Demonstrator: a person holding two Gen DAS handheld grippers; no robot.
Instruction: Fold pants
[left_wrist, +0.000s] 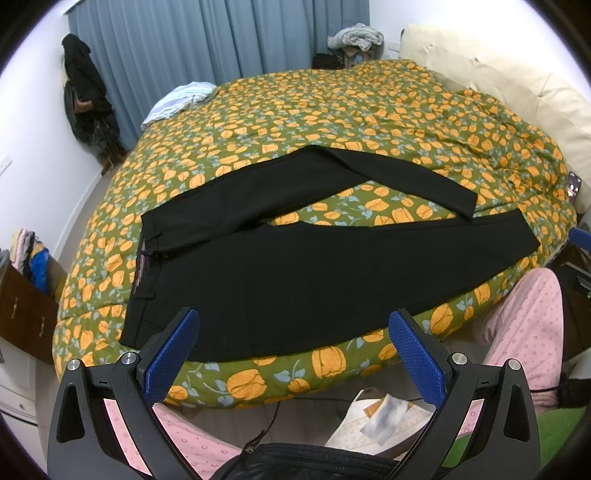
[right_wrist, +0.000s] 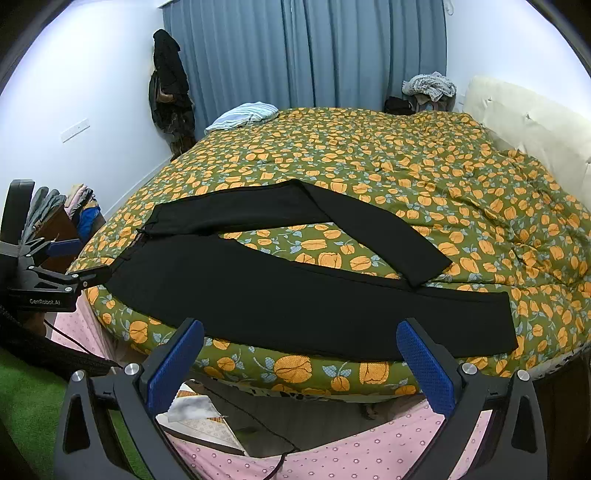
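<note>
Matt black cloth pants (left_wrist: 295, 280); printed quilted cotton bedspread (left_wrist: 369, 110)

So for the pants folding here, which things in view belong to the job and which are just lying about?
Job:
black pants, spread on the floral quilt
left gripper, open
right gripper, open

Lying about:
striped cloth at the far corner
dark coat hanging by the curtain
clothes pile near the headboard

bright even light, sharp, fisheye-warped dark edges
</note>
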